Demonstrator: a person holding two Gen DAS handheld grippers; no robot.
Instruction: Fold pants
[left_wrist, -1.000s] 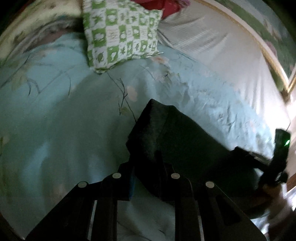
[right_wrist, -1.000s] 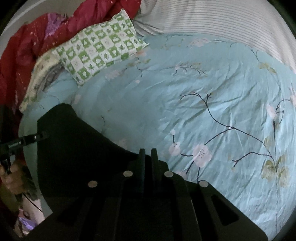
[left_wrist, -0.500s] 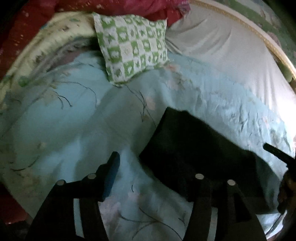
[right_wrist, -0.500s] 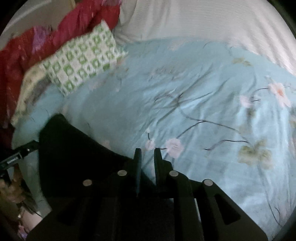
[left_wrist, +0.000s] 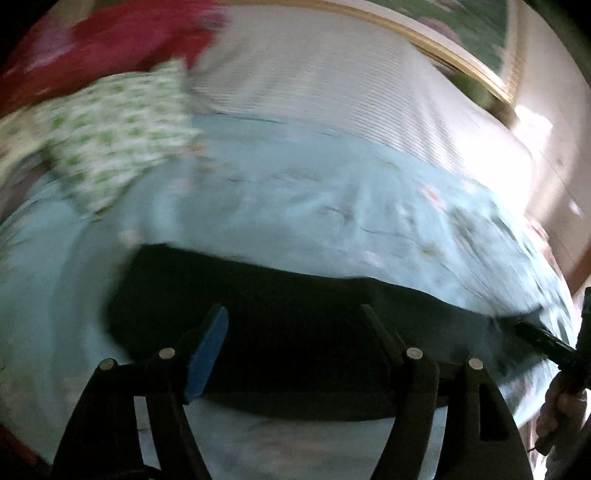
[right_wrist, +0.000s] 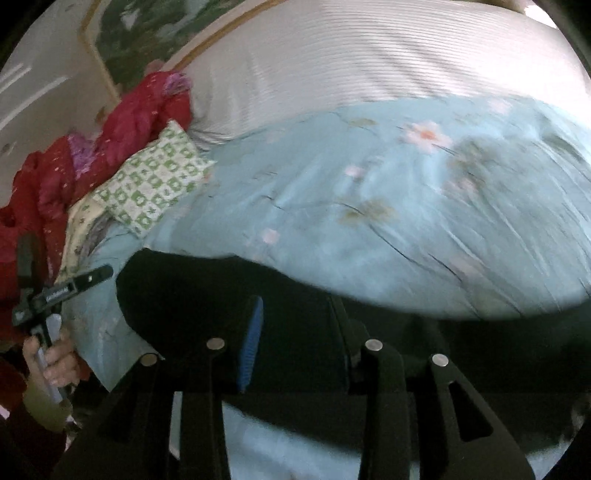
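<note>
The dark pants (left_wrist: 295, 317) lie folded in a flat band on the light blue floral bedspread (left_wrist: 332, 206), close to the near edge of the bed; they also show in the right wrist view (right_wrist: 221, 295). My left gripper (left_wrist: 291, 314) is open and empty, its jaws wide apart just above the pants. My right gripper (right_wrist: 295, 306) is open and empty too, over the pants. The right gripper's tip shows at the far right of the left wrist view (left_wrist: 543, 339). The left gripper shows at the left of the right wrist view (right_wrist: 62, 291), held in a hand.
A green and white checked pillow (right_wrist: 155, 184) lies at the back left, also in the left wrist view (left_wrist: 110, 136). A red quilt (right_wrist: 110, 133) is bunched behind it. A grey striped sheet (right_wrist: 369, 66) covers the far side. A framed picture (left_wrist: 461, 37) hangs beyond.
Both grippers have opened and let go of the pants, the left first and the right after. Both have swung upward and back, so more of the far bed shows.
</note>
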